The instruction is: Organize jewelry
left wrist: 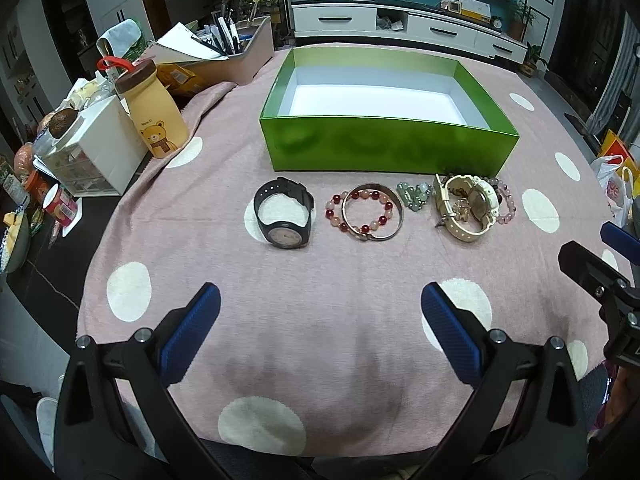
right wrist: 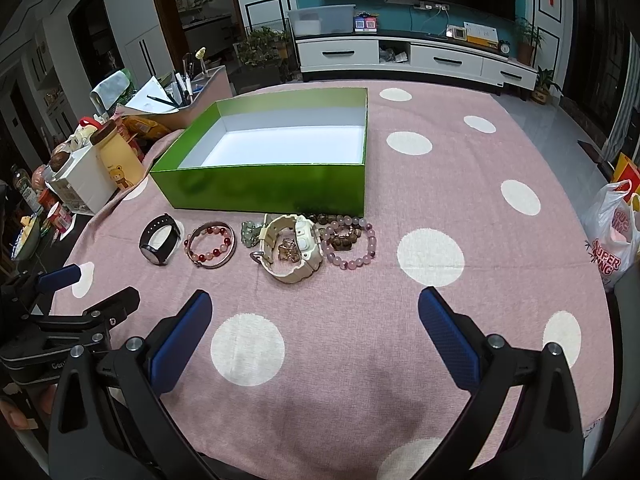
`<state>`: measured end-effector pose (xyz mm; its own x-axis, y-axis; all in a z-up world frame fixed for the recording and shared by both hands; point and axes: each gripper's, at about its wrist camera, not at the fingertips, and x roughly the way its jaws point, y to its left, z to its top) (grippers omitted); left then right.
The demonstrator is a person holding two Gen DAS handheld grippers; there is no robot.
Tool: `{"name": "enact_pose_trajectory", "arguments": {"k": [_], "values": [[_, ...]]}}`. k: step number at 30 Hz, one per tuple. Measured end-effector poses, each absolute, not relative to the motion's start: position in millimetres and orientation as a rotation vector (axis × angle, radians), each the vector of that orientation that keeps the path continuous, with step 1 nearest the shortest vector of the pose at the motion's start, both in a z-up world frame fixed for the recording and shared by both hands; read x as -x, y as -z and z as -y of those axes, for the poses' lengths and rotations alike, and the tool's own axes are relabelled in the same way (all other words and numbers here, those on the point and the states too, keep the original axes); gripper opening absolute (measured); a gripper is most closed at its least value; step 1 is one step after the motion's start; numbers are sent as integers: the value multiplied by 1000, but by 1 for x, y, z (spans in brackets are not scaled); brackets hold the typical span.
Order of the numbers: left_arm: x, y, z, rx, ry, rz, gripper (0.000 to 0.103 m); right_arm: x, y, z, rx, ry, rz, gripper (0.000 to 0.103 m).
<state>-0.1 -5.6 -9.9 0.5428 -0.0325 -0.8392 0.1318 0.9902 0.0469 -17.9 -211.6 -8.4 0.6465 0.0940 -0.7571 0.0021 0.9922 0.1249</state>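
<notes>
Nothing's packed yet: the jewelry lies in a row just before the empty green box, both grippers hang spread and empty, so next comes picking one piece.

Bare pink polka-dot tablecloth lies between both grippers and the jewelry row. Open green cardboard box walls off the far side. Left edge crowded: yellow bear bottle, white drawer unit.

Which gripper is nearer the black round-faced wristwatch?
Left. The left gripper hovers open just in front of the black round-faced wristwatch; the right gripper hovers open farther right, facing the cream watch.
</notes>
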Motion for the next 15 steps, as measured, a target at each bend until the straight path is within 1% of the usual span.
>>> {"name": "enact_pose_trajectory", "arguments": {"k": [5, 11, 15], "values": [[-2, 13, 2, -67, 127, -995, 101, 17, 10, 218, -137, -58, -844, 102], [-6, 23, -21, 39, 149, -1000, 101, 20, 11, 231, -136, -74, -796, 102], [-5, 31, -43, 169, 203, -986, 101, 20, 21, 235, -143, -95, -810, 102]]}}
